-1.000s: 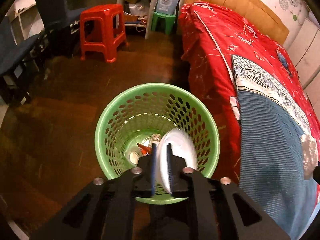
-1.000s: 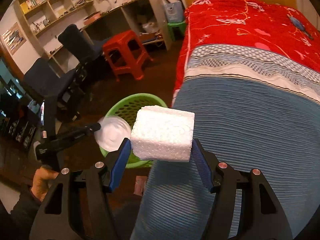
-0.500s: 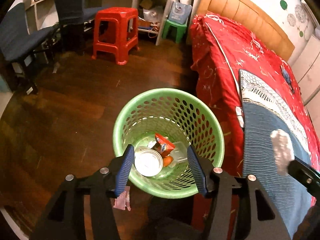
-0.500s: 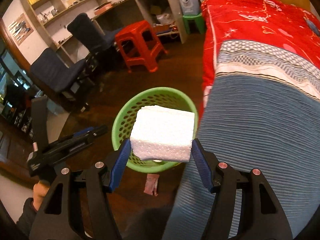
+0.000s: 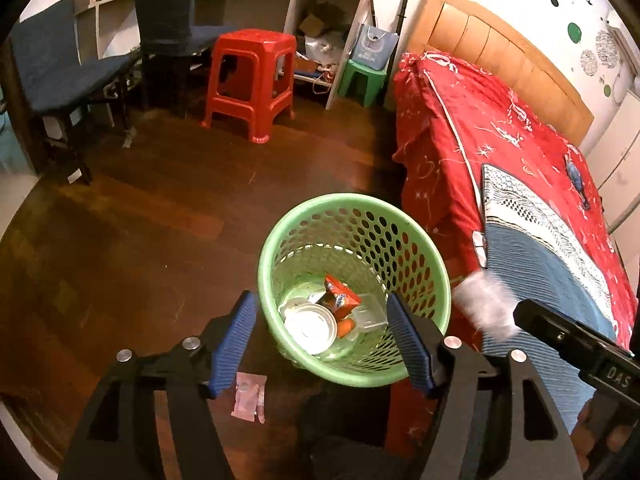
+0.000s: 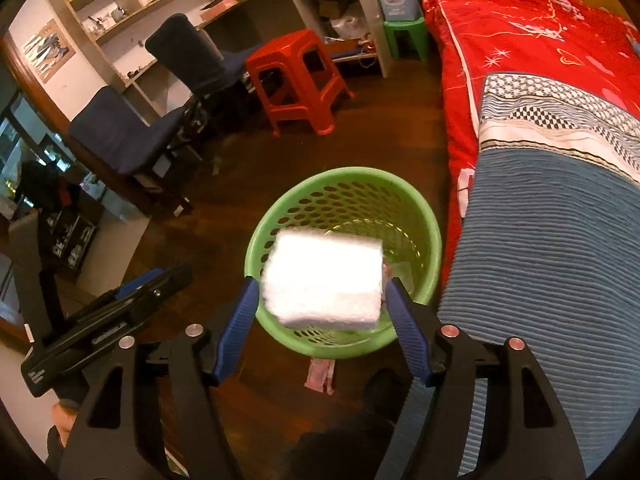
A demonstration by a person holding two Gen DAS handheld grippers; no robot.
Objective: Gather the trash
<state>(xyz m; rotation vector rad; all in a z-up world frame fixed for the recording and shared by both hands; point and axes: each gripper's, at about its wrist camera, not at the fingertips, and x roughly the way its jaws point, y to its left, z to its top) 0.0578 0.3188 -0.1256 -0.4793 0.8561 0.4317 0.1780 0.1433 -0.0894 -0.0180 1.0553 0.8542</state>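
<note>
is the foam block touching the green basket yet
Apart. In the left wrist view the foam block hangs past the green basket rim, floor visible between; the right gripper holds it.

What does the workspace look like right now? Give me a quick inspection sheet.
Surface: dark wooden floor, bare except where noted.
Job's things: green basket upright beside the bed, holding a white lid, a red wrapper and clear plastic; white foam block held over the basket.
Clutter: pink scrap on the floor by the basket.
Grippers: left tongs open and empty above the basket; right tongs shut on the foam block.
Cables: loose cords under the desk, detail unclear.
Surroundings: red stool, small green stool, two dark chairs, shelves.
</note>
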